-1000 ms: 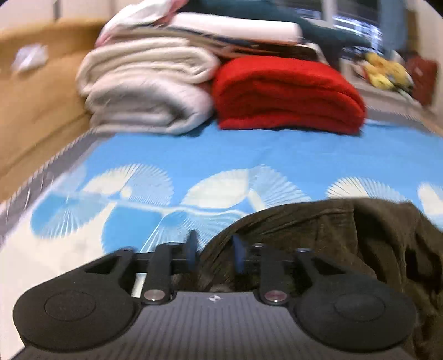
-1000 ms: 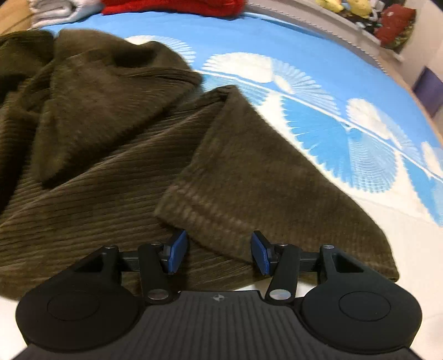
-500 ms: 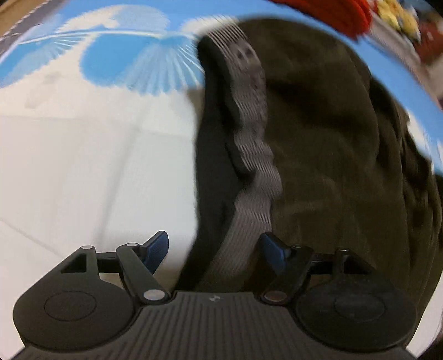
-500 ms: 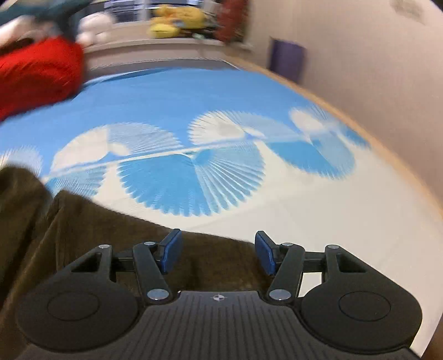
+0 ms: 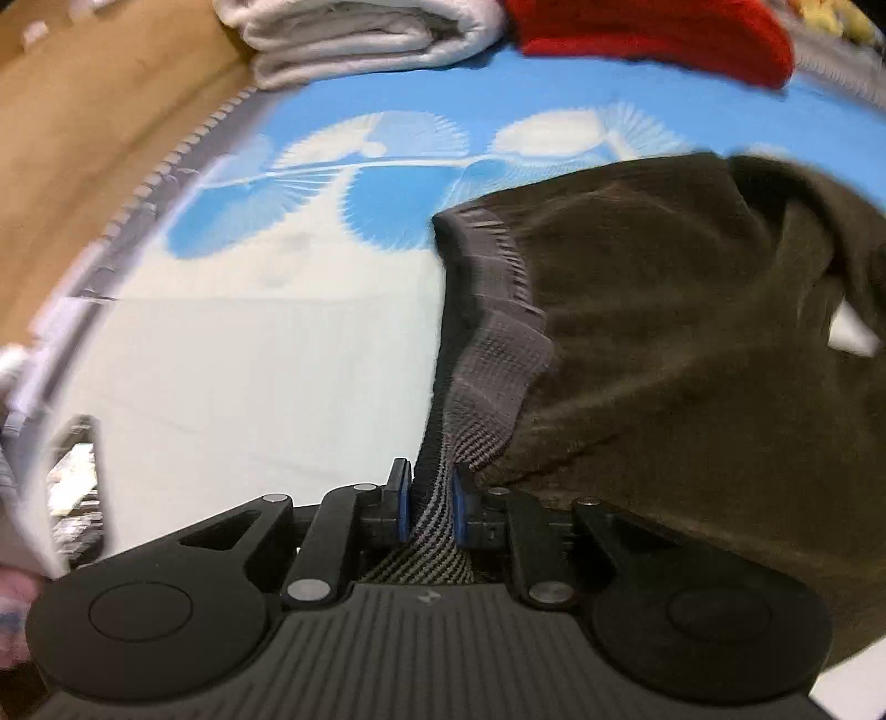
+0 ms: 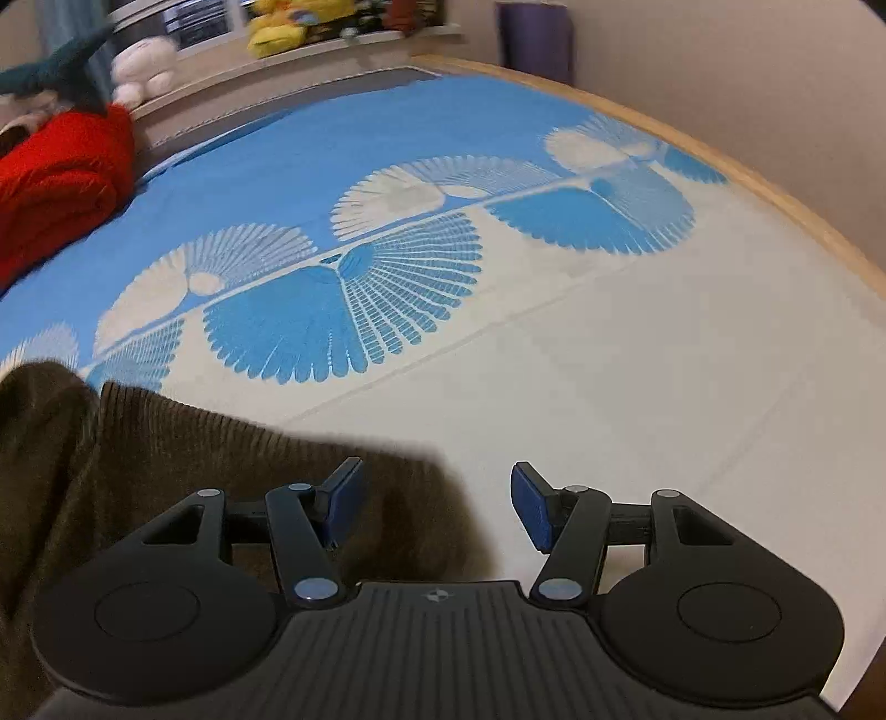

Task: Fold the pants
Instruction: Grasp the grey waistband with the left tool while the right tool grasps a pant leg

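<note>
A blue-and-white sheet (image 6: 554, 387) with fan prints covers the bed under both my hands. My left gripper (image 5: 431, 509) is pinched tight on the grey waistband (image 5: 493, 382) of the pants (image 5: 664, 343) — the ribbed elastic runs straight up from between the blue pads (image 5: 400, 507), then bends along the edge of the dark brown fabric. The pants lie rumpled to the right of that band, spreading across the sheet toward the far side. Beyond them, at the head of the bed, a folded white blanket (image 5: 354, 33) sits beside a folded red one (image 5: 653, 33); a wooden board (image 5: 99, 144) runs along the left.

My right gripper (image 6: 437, 512) is spread wide and holds nothing. Its left finger (image 6: 343, 504) hangs over a corduroy edge of the pants (image 6: 166, 471); its right one is over bare sheet. The fabric fills the lower left of that view. Farther off — the red blanket (image 6: 61, 183), soft toys (image 6: 288, 27) on a ledge, and a wall (image 6: 747, 72) to the right.
</note>
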The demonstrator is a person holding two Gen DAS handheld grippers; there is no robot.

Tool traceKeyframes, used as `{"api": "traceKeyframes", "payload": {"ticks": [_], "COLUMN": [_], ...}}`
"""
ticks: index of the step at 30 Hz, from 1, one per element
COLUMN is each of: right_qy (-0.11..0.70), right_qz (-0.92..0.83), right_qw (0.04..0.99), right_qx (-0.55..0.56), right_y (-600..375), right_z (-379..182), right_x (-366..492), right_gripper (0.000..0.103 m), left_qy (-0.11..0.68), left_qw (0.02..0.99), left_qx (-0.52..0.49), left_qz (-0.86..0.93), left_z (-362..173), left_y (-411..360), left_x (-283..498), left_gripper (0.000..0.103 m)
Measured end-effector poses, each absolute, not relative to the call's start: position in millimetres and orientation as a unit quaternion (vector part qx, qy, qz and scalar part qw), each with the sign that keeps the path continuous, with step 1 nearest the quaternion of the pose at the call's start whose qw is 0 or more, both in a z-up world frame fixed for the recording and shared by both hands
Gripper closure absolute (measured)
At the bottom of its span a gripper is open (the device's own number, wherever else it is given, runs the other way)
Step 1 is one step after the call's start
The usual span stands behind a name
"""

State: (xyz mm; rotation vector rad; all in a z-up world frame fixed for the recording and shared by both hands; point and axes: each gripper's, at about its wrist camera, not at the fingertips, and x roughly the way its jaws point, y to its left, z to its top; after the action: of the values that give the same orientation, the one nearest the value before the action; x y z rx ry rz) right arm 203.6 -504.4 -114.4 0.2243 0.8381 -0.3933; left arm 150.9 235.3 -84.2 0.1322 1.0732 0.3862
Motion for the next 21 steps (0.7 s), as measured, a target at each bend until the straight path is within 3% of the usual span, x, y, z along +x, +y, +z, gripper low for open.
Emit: {"api": "traceKeyframes", "payload": {"ticks": [7, 13, 18, 20, 21], "right_qy": [0.405, 0.411, 0.406, 0.404, 0.407], "right_qz": [0.033, 0.079, 0.080, 0.078, 0.082], "right_qw": [0.907, 0.853, 0.825, 0.822, 0.822], "right_qx": [-0.111, -0.311, -0.386, -0.394, -0.389], "right_y": [-444.3, -403.9, -394.5, -394.1, -396.8], "right_z": [-124.1, -159.1, -174.6, -175.9, -176.3], "right_x": [180.5, 164.1, 164.0, 163.2, 162.1], "right_gripper": [0.043, 0.043, 0.043, 0.051, 0.067], "left_qy": [0.539, 0.552, 0.562, 0.564, 0.568], "left_qw": [0.822, 0.811, 0.806, 0.805, 0.802], "left_qx": [-0.016, -0.066, -0.046, -0.046, -0.043], "left_qz": [0.184, 0.184, 0.180, 0.179, 0.178], "left_z": [-111.1, -113.4, -113.9, -116.4, -117.0], "left_y": [253.5, 263.0, 252.9, 251.9, 251.1], "left_x": [151.0, 160.8, 161.3, 163.4, 162.6], "left_gripper": [0.071, 0.045, 0.042, 0.040, 0.040]}}
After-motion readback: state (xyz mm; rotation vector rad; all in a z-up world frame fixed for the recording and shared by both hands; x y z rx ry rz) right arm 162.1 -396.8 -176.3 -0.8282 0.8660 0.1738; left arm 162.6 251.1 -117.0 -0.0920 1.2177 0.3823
